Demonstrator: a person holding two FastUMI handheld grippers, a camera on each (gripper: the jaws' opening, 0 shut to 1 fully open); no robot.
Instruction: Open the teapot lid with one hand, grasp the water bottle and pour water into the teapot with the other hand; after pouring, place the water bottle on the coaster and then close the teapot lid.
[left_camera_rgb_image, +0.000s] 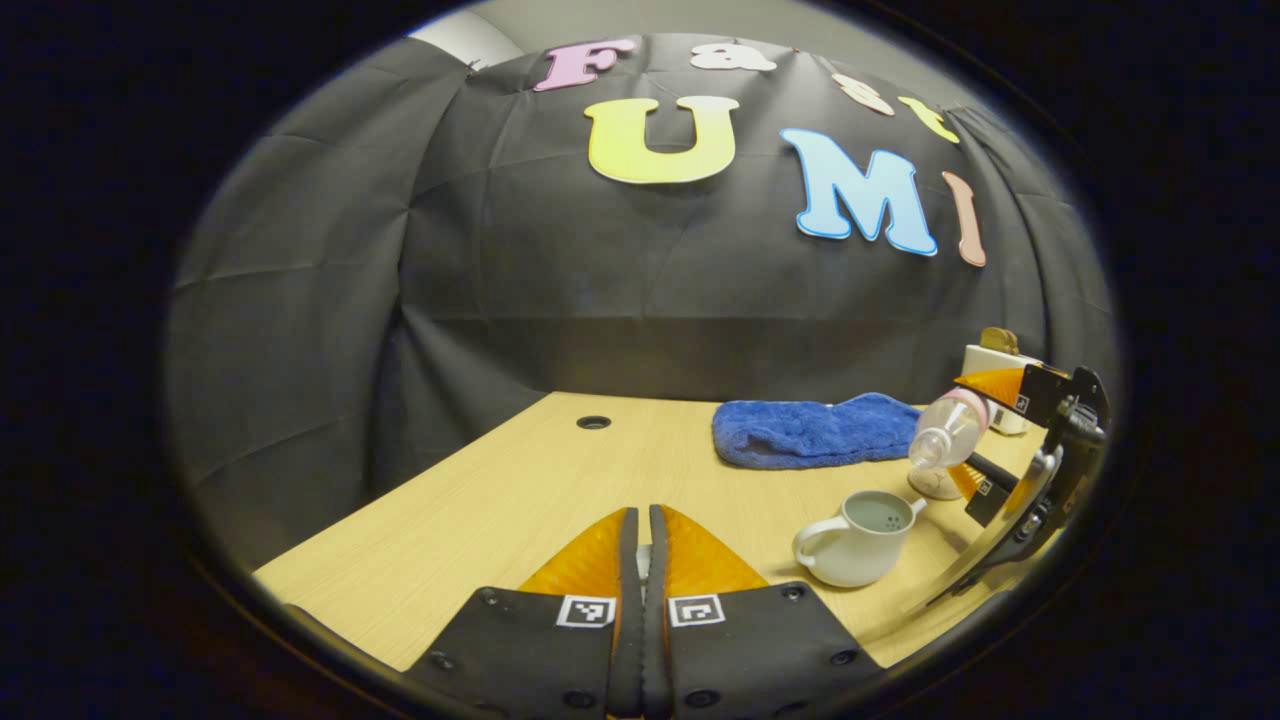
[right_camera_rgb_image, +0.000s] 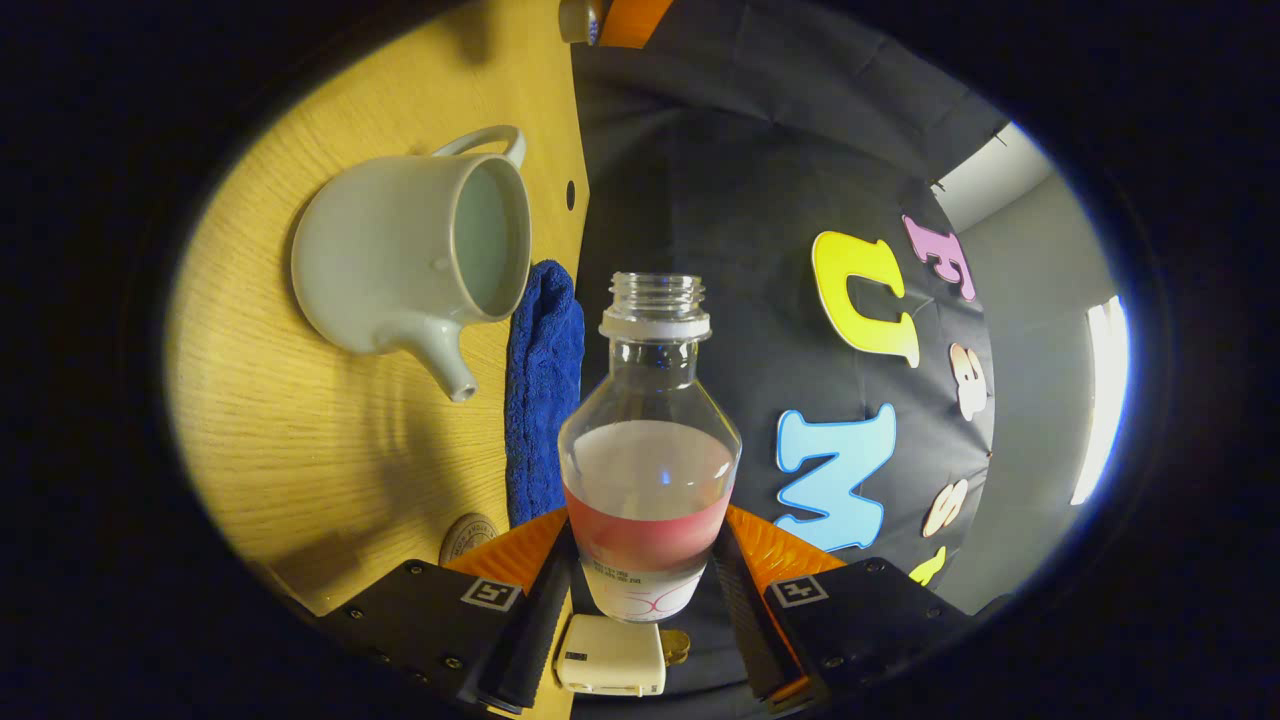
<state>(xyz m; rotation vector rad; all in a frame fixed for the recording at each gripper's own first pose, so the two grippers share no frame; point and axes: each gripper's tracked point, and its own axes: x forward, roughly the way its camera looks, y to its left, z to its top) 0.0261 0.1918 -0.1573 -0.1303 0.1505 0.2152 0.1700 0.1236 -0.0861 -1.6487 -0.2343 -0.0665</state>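
The right gripper view showed the water bottle (right_camera_rgb_image: 650, 450) close up, uncapped and partly full, clamped at its lower body between both fingers of the right hand-held gripper (right_camera_rgb_image: 648, 585) and rolled far onto its side, so the worktop (right_camera_rgb_image: 300, 440) stood on edge at the left. The left gripper view placed that bottle tilted mouth-down just above the teapot (left_camera_rgb_image: 860, 540), which sat lidless on the worktop with its handle toward the camera. There the left hand-held gripper (left_camera_rgb_image: 645, 560) was clenched, its fingers pressed together low over bare wood; whether anything sat between them I cannot tell. A blue towel (left_camera_rgb_image: 815, 430) lay behind the teapot, a round coaster (right_camera_rgb_image: 467, 538) beside it, and a small white box (right_camera_rgb_image: 610, 655) at the far edge.
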